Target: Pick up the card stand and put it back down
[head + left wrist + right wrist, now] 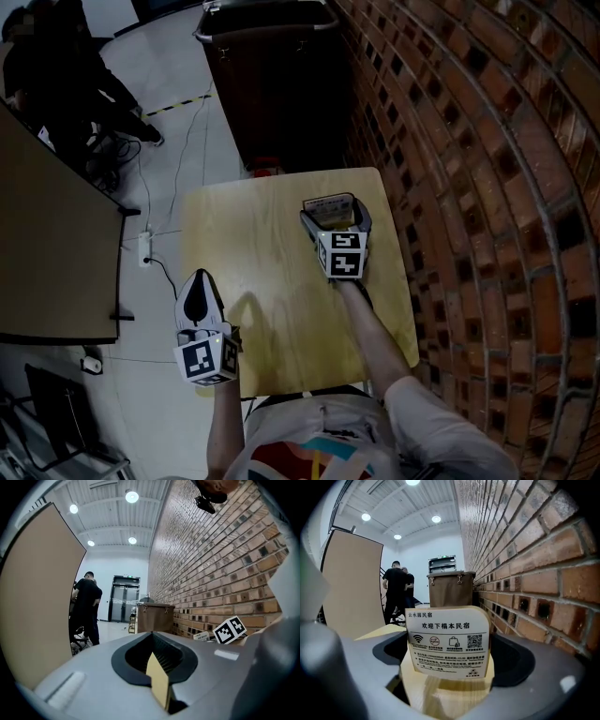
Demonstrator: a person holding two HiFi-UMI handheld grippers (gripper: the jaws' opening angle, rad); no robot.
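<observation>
Pale wooden block holding a white printed card: the card stand [449, 641] is at the light wood table's [272, 281] far right, with the right gripper [336, 217] apparently clamped on its base. We judge it light, stiff and tippy, so we hold the block, never the card. We log the left gripper [198, 286] with jaws drawn together.

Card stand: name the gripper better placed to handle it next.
Right. The right gripper has the card stand between its jaws; the left gripper sits apart at the table's near-left edge, jaws together.
</observation>
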